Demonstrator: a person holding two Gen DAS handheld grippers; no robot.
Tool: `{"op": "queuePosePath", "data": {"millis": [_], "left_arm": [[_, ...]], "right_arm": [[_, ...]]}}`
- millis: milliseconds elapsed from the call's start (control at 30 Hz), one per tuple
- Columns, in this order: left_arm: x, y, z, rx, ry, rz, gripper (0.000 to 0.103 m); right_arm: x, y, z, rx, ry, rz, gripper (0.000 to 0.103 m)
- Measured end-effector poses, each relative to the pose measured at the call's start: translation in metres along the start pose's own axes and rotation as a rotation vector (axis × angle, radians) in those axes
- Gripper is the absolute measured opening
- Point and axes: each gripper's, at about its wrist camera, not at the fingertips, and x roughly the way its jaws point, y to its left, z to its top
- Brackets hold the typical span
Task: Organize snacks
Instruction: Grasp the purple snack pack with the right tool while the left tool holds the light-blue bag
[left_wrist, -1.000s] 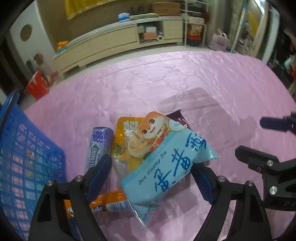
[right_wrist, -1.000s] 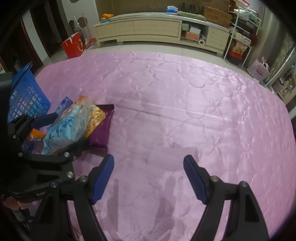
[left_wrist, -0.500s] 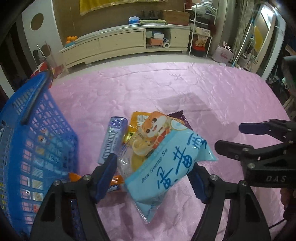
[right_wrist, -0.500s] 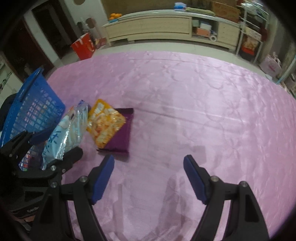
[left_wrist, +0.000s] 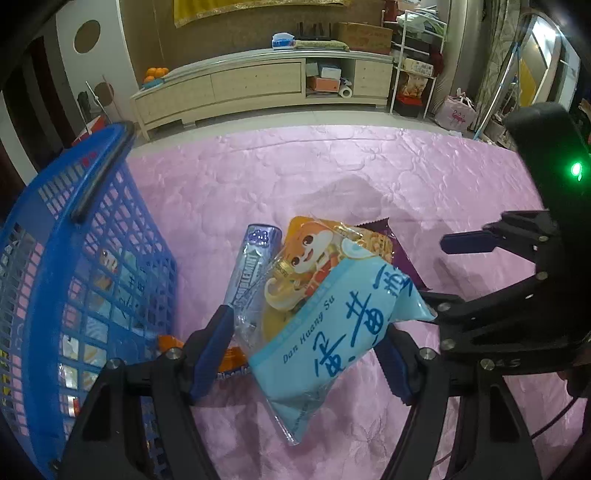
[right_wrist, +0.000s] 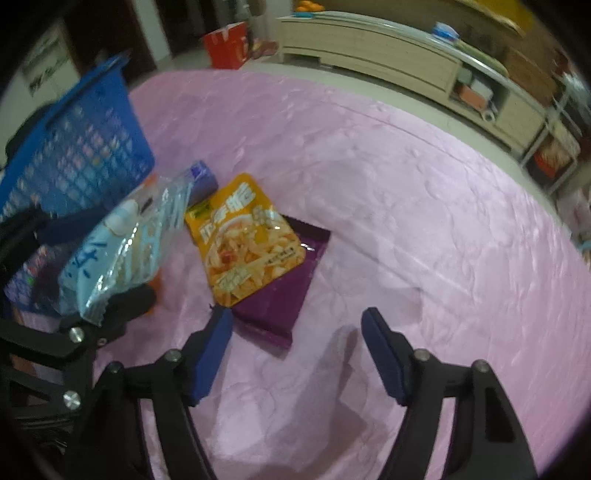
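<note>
Pink quilted bedding (left_wrist: 369, 177) carries the snacks, with a blue basket (left_wrist: 92, 258) at its left edge; what lies inside the basket is hard to read through the mesh. An orange wrapper (left_wrist: 229, 363) is mostly hidden behind the left gripper (left_wrist: 306, 350), which is clamped on a light blue snack bag (left_wrist: 332, 332), tilted above the pile beside the basket. A purple tube (left_wrist: 251, 273) lies under it. The right gripper (right_wrist: 295, 347) hangs empty, its jaws closing, just short of the yellow packet (right_wrist: 243, 240) resting on a purple packet (right_wrist: 288, 280).
</note>
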Motion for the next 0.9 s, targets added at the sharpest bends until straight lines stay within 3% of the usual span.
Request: {"op": "queuePosePath", "data": {"millis": [300,567,700,900], "left_arm": [[-0.006,0.002,-0.006,0.001,-0.002,-0.001,0.072],[-0.002,0.006,-0.008,-0.019,-0.001,0.013,0.072],[-0.001,0.004,-0.006,-0.023,0.002,0.016,0.072],[0.000,0.007,-0.003,-0.053,0.011,-0.025,0.072]], "right_arm": [[0.006,0.005,-0.006,0.050,-0.003,0.045,0.074],[0.010,0.014,0.000,0.019,-0.013,-0.020,0.074],[0.005,0.018,-0.006,-0.006,-0.011,-0.056,0.058],[-0.002,-0.001,-0.017,0.048,-0.025,-0.051,0.058]]}}
